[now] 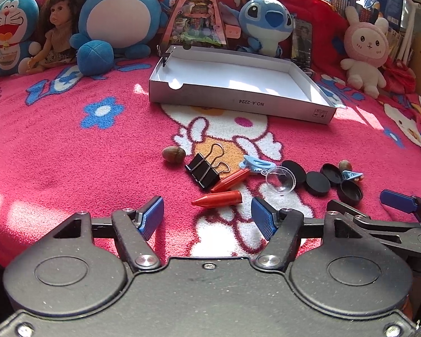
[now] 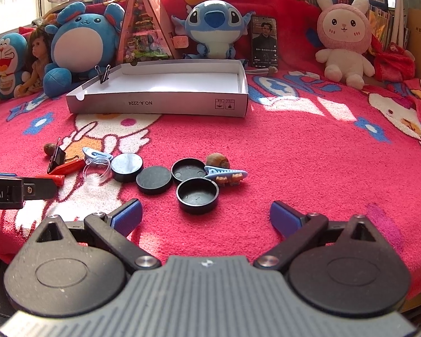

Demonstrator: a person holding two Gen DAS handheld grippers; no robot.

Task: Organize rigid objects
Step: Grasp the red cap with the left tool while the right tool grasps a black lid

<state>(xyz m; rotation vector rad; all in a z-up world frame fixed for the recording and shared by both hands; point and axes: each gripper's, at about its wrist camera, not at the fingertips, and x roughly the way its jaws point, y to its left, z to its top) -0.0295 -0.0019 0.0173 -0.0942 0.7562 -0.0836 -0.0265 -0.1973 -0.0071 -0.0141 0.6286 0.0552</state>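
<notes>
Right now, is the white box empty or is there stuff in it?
Almost empty. The box shows a bare white floor; only a small black clip is pinched on its left wall. The caps lie outside on the blanket.

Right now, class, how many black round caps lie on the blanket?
4. In the right wrist view: one nearest the gripper, open side up; one behind it, open side up; one flat-topped to their left; one farther left beside the clear dome.

black tongs [image 1: 207, 214], blue ribbed pads [image 1: 151, 216], silver pivot screws [image 1: 146, 260].
</notes>
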